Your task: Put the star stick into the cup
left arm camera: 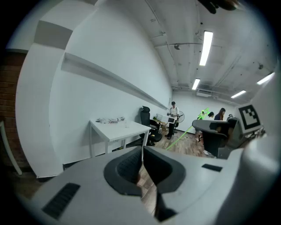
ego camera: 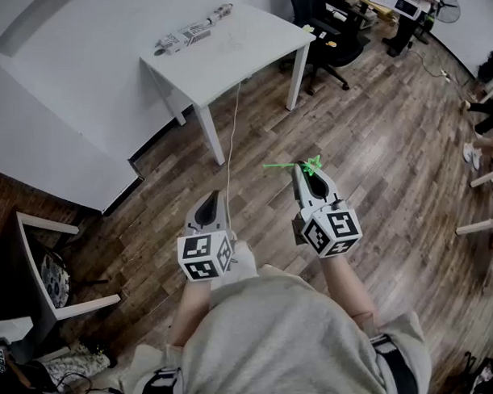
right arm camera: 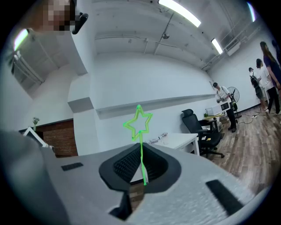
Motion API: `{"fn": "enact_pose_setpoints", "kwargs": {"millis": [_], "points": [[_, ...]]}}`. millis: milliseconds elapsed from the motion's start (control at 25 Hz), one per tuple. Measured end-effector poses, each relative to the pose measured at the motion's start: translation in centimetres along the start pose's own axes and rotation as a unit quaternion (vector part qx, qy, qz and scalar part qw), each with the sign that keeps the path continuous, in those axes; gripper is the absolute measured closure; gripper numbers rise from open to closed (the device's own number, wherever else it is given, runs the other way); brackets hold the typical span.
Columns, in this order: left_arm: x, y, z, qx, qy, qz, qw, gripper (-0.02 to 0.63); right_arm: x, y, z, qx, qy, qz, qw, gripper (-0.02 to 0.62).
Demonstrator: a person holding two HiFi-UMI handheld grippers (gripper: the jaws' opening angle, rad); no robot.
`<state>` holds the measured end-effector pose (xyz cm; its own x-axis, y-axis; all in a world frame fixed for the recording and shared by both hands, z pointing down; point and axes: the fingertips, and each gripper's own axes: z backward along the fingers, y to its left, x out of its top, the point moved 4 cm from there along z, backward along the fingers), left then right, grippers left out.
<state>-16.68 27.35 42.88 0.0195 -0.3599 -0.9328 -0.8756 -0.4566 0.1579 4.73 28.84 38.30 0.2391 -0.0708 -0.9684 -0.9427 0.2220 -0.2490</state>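
Right claw [ego camera: 304,175] is clamped on the green star stick [right arm camera: 141,140], star end sticking out past the tips, over the wood floor [ego camera: 374,147]. Left claw [ego camera: 208,203] is pinched closed, empty. White desk [ego camera: 249,47] sits well ahead.

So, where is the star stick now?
The star stick is clamped in the right gripper, mid-frame in the head view, over wooden floor before the white table.

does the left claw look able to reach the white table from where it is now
Probably not yet: the left claw hangs well short of the white table, with wood floor between. Nothing seems to block it; stepping closer should do.
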Motion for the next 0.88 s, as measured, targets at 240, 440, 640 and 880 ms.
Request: {"fn": "enact_pose_setpoints", "kwargs": {"millis": [240, 440, 640, 880], "points": [[0.0, -1.7, 1.6, 0.005, -0.016, 0.0, 0.9999, 0.594, 0.7, 0.3, 2.5, 0.012, -0.008, 0.002, 1.0, 0.588], [-0.1, -2.9, 2.6, 0.007, -0.022, -0.004, 0.9997, 0.594, 1.2, 0.5, 4.2, 0.018, -0.009, 0.011, 1.0, 0.588], [-0.3, -3.9, 2.9, 0.011, -0.027, 0.0, 0.9996, 0.594, 1.3, 0.2, 5.1, 0.029, -0.003, 0.016, 0.999, 0.588], [-0.7, -3.8, 2.9, 0.014, -0.023, 0.004, 0.9996, 0.594, 1.4, 0.6, 4.9, 0.052, -0.007, 0.016, 0.998, 0.586]]}}
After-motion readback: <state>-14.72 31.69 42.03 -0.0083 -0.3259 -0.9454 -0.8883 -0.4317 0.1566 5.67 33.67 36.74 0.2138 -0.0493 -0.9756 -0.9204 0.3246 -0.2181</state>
